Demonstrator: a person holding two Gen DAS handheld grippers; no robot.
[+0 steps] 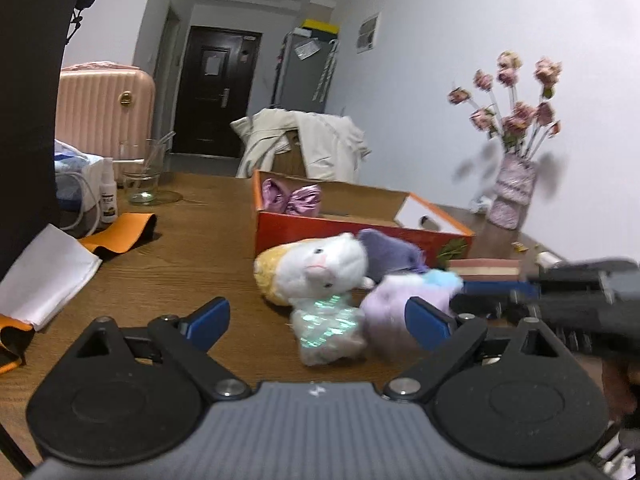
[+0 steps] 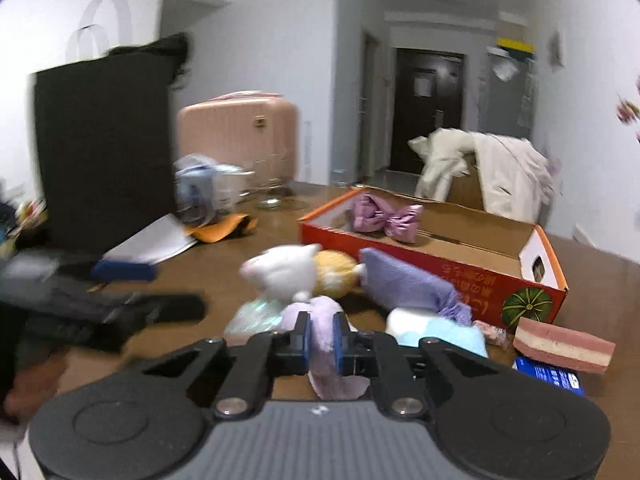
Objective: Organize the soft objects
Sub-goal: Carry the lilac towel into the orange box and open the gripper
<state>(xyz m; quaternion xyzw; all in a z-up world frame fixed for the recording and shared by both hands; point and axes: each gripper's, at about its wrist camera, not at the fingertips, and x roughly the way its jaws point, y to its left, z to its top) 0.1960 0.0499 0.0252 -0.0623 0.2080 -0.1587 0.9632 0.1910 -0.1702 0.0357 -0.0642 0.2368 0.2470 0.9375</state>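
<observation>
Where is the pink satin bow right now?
The pink bow lies inside the orange cardboard box, at its far left end, behind the plush toys; the left wrist view also shows it.

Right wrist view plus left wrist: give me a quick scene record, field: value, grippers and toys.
right gripper: shut on pale lilac plush toy
left gripper: open, nothing between the jaws
surface: brown wooden table
container: orange cardboard box, open top, behind the toy pile
in box: shiny pink fabric bow
outside box: white and yellow plush cat; purple plush pillow; iridescent crinkly pouch
</observation>
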